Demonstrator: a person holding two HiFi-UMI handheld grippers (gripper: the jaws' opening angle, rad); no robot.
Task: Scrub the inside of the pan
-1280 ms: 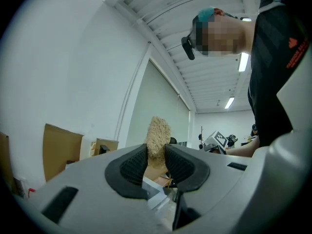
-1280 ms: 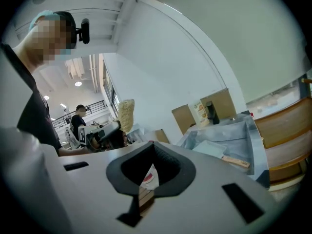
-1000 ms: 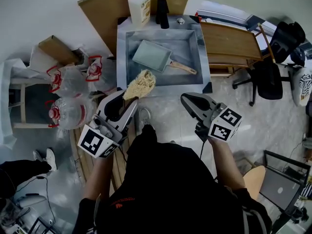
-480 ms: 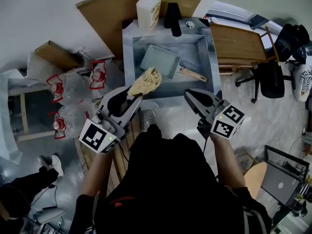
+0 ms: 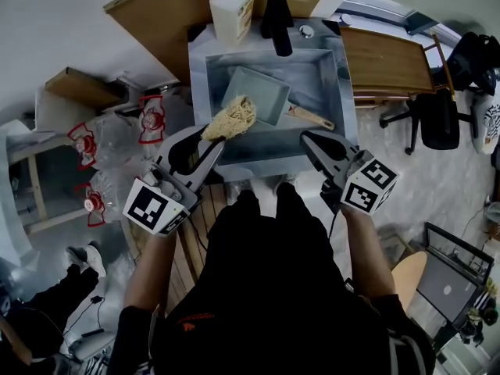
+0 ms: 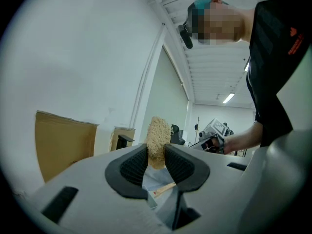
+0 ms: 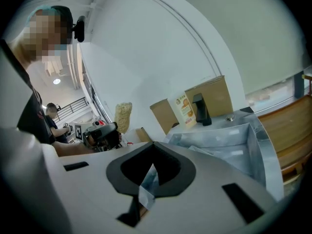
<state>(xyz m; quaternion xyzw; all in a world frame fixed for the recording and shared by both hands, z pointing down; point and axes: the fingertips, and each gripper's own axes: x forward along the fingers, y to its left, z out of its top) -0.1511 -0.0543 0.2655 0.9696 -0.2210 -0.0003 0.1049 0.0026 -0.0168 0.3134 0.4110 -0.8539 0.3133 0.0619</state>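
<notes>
A grey-blue rectangular pan with a wooden handle lies in the steel sink. My left gripper is shut on a tan loofah scrubber, which hangs over the sink's front left, just short of the pan. In the left gripper view the scrubber stands up between the pressed pads of the left gripper. My right gripper hovers at the sink's front right edge, shut and empty. In its own view the right gripper has its jaws together, with the sink beyond.
A soap bottle and a black faucet stand at the sink's back rim. A wooden table and an office chair are to the right. Water jugs sit on the left, and a cardboard panel leans behind.
Both grippers have moved forward toward the sink. The scrubber has gone from before the sink's front rim to over its basin, near the pan.
</notes>
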